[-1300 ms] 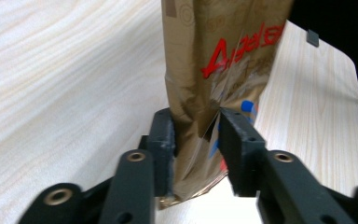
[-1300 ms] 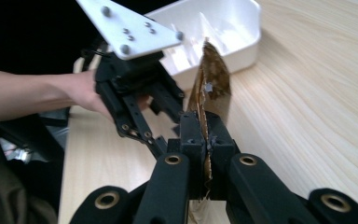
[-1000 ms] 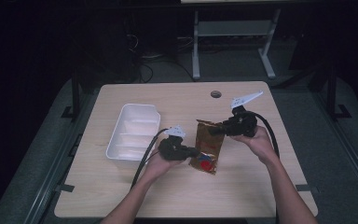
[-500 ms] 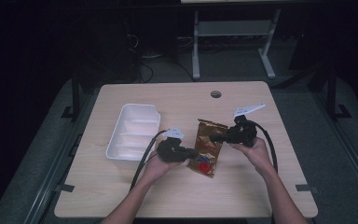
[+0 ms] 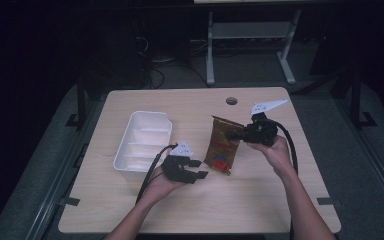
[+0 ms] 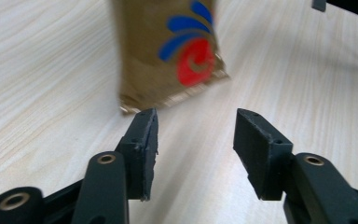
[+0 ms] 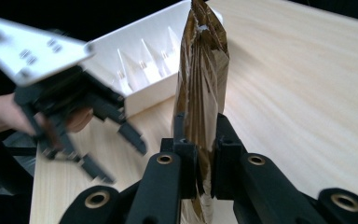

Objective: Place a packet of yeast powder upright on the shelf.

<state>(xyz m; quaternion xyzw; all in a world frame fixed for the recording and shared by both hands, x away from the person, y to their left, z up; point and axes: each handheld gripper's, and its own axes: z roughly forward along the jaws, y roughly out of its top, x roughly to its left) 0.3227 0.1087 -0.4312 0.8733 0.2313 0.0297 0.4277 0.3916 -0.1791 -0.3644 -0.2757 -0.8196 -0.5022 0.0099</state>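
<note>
While R claw [image 7: 199, 161] pinches snack bag [image 5: 222, 144]; L claw [image 6: 193, 140] just opened.

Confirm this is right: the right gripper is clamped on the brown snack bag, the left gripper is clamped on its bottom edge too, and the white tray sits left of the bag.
One part is wrong. The left gripper is not clamped on the brown snack bag: its jaws have just been opening and stand apart with nothing between them, as the left gripper view shows. The right gripper does grip the bag, and the white tray does sit left of it.
</note>
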